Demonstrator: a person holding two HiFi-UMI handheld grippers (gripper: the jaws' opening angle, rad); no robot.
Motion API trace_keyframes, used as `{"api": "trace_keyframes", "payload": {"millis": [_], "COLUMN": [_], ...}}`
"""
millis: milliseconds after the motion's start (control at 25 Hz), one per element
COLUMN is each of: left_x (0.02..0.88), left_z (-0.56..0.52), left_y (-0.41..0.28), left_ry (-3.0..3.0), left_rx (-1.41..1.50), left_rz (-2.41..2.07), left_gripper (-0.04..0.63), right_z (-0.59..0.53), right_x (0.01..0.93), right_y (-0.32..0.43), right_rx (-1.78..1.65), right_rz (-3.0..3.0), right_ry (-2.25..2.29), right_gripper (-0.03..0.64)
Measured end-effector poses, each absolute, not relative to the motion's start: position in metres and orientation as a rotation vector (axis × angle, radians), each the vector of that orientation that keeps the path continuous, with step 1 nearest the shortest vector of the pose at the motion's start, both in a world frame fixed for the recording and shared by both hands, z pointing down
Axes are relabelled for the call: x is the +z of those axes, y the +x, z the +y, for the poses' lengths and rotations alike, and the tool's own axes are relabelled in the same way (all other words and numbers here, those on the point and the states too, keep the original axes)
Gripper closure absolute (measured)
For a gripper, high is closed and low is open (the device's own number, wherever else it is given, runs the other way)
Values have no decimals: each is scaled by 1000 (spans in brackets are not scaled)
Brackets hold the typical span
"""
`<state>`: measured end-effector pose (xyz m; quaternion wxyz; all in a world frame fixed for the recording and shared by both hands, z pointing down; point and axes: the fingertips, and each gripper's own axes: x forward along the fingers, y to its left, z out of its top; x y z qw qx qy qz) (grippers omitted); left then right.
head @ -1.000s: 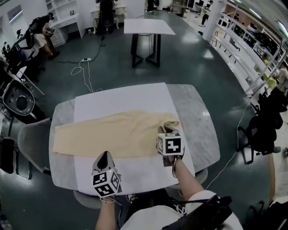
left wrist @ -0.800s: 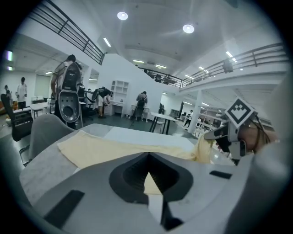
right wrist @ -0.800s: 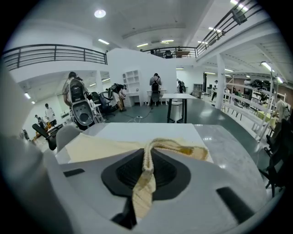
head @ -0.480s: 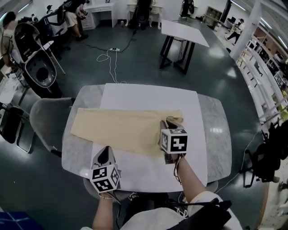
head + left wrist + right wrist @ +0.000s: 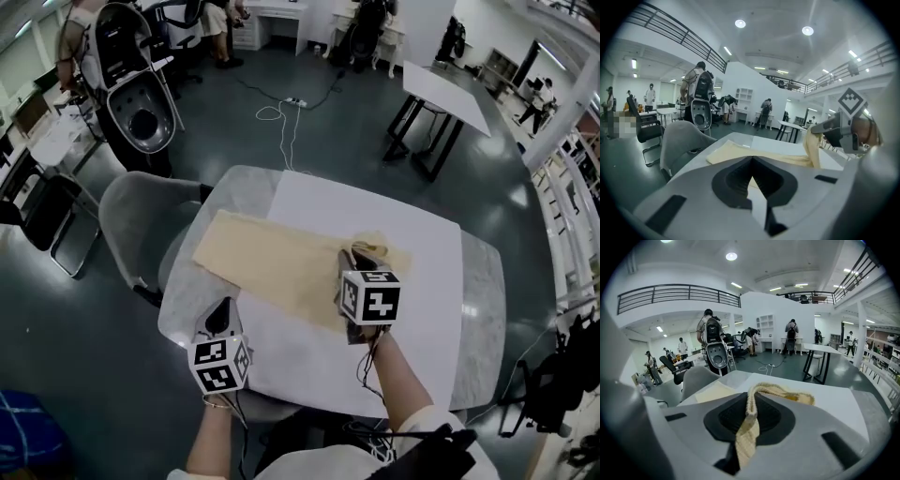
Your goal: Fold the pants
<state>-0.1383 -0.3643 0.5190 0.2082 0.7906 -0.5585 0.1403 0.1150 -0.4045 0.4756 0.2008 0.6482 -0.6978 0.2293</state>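
Cream pants (image 5: 272, 267) lie lengthwise across the white sheet (image 5: 412, 347) on the grey table (image 5: 483, 281). My right gripper (image 5: 358, 260) is shut on the waistband and holds it raised above the rest of the cloth. In the right gripper view the band (image 5: 780, 391) loops out from the jaws of that gripper (image 5: 751, 401) and hangs down between them. My left gripper (image 5: 222, 307) hovers at the table's near left edge, apart from the pants, shut to a point with nothing in it. The left gripper view shows the flat legs (image 5: 740, 152) ahead and the lifted cloth at right.
A grey chair (image 5: 141, 225) stands against the table's left side. Beyond it are a black seat shell (image 5: 141, 112), a cable on the floor (image 5: 277, 117) and a white-topped table (image 5: 445, 89). People stand at desks far behind.
The right gripper has carried the waistband leftward along the pants, so the spread cloth looks shorter. The left gripper has shifted left along the table's near edge. The view has swung round the table.
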Motion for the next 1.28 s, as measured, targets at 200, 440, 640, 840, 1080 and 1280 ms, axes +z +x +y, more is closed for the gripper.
{"api": "trace_keyframes", "payload": {"millis": [200, 440, 640, 840, 1080, 1280], "left_x": [519, 527, 535, 547, 582, 601], "left_z": [-375, -393, -399, -395, -388, -387], "left_y": [-175, -220, -246, -266, -272, -269], "left_ry": [2171, 2134, 2102, 2060, 2005, 1976], "left_rx": [383, 356, 351, 356, 367, 354], "left_rz": [-1595, -1639, -1668, -1689, -1671, -1654], "left_gripper": [594, 594, 594, 594, 594, 594], "right_z": [-433, -470, -504, -549, -558, -544], "right_x": [475, 469, 475, 512, 576, 597], "right_y": [67, -3, -58, -129, -149, -127], "right_rx": [633, 595, 570, 601, 750, 763], "right_rz": [-2009, -2109, -2173, -2213, -2193, -2152], "right_ry": [1759, 1675, 1592, 1452, 1432, 1444], "right_gripper": [581, 581, 581, 572, 437, 442]}}
